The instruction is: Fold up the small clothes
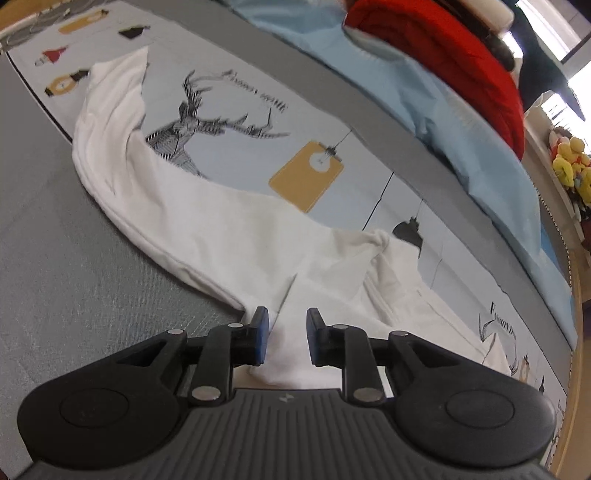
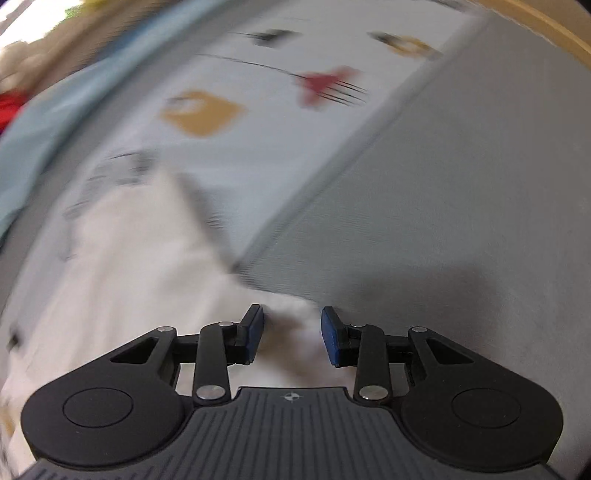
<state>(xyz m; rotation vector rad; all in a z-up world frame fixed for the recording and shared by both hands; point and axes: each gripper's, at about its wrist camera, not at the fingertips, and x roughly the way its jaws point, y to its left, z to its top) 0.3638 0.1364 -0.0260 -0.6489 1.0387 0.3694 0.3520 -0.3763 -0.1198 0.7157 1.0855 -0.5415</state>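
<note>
A white garment (image 1: 207, 225) lies crumpled across a printed cloth (image 1: 236, 155) on a grey surface (image 1: 59, 266). My left gripper (image 1: 287, 334) is open, its blue pads on either side of a fold of the white fabric at the garment's near edge. In the right wrist view, which is blurred by motion, the same white garment (image 2: 136, 269) lies at the left. My right gripper (image 2: 291, 332) is open, with a corner of the white fabric between its pads, not clamped.
A light blue cloth (image 1: 461, 122) and a red garment (image 1: 443, 48) lie along the far side. Yellow plush toys (image 1: 570, 162) sit at the right. A wooden rim (image 2: 546, 26) bounds the grey surface (image 2: 461, 177) at the far right.
</note>
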